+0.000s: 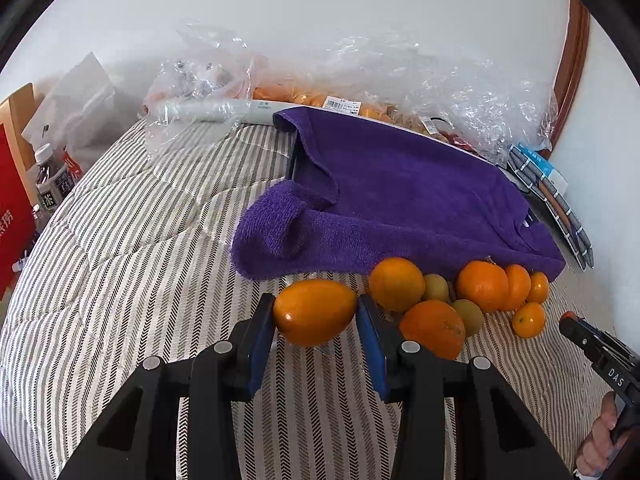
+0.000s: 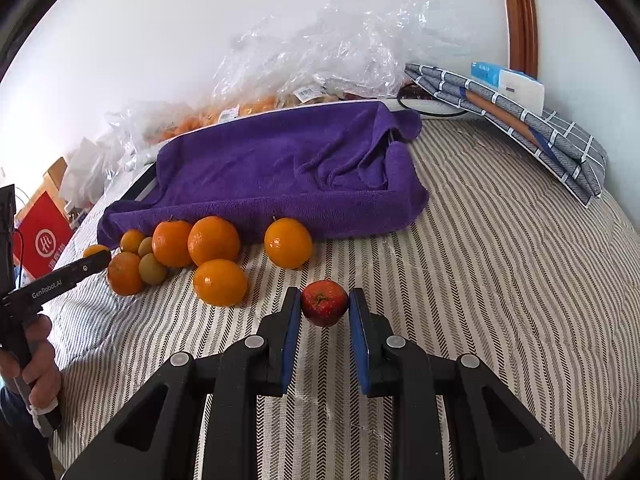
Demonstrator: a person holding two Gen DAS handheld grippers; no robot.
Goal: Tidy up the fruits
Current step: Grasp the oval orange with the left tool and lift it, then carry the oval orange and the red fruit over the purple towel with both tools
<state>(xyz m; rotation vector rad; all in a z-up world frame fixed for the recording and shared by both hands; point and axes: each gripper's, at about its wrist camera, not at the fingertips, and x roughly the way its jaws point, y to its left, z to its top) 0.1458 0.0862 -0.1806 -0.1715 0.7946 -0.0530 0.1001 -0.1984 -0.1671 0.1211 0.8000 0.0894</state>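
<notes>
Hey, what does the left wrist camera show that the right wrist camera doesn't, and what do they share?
Only the left wrist view shows the left gripper closed on an oval orange fruit, plus a capped drink bottle at the far left.

Only the right wrist view shows the right gripper with its blue pads flanking a small red apple-like fruit; contact on the right side is unclear.

Both show the purple towel, the cluster of round oranges before it, clear plastic bags behind, folded grey checked cloth and the striped quilted surface.

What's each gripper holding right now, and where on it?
Left gripper clamps an oval orange fruit by its two ends. Right gripper brackets a red fruit at its sides; contact cannot be told.
</notes>
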